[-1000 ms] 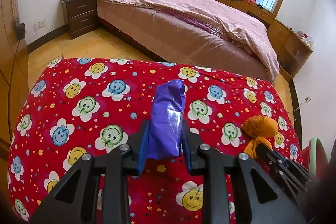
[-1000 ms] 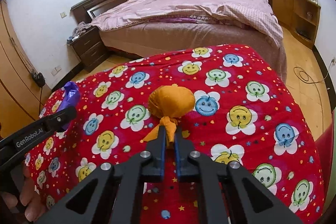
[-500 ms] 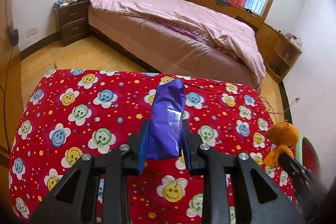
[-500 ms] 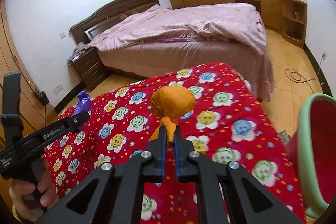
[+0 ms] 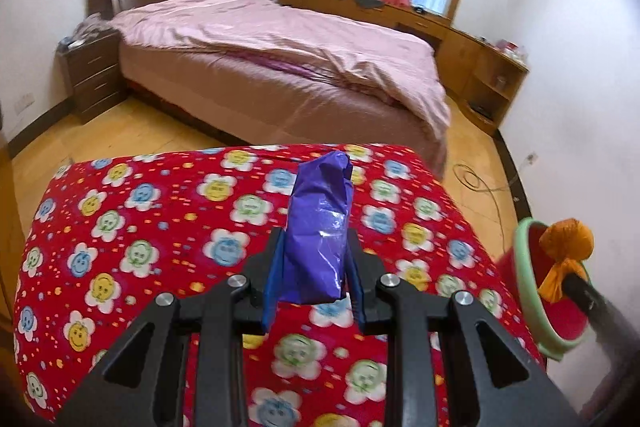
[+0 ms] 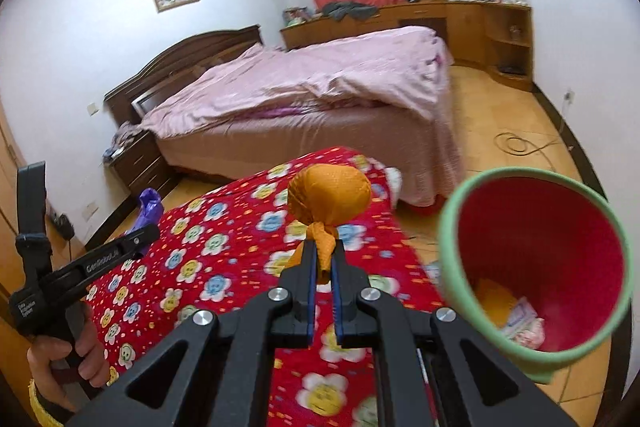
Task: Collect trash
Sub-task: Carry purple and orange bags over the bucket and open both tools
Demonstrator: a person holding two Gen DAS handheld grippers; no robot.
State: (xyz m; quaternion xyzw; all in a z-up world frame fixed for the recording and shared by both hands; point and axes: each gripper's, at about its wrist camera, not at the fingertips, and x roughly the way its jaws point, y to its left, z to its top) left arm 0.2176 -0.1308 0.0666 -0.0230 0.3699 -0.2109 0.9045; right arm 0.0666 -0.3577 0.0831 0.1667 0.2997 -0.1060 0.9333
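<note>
My left gripper (image 5: 314, 259) is shut on a crumpled purple plastic bag (image 5: 318, 227) and holds it above the red smiley-flower tablecloth (image 5: 160, 247). My right gripper (image 6: 323, 259) is shut on the knotted tail of an orange tied bag (image 6: 330, 195), lifted above the table's right side. The red bin with a green rim (image 6: 452, 227) stands just right of the table, its mouth open toward me, with some wrappers inside. In the left wrist view the orange bag (image 5: 566, 239) hangs over the bin's rim (image 5: 520, 267). The left gripper (image 6: 136, 243) with the purple bag (image 6: 150, 205) shows at left.
A large bed with a pink cover (image 5: 280, 59) lies behind the table. A dark nightstand (image 5: 92, 75) stands at its left. Wooden cabinets (image 6: 480, 27) run along the far wall under the window. A cable (image 6: 516, 143) lies coiled on the wooden floor.
Both grippers have risen and swung right with their bags. The orange bag has moved from above the table toward the red bin, which has come into view.
</note>
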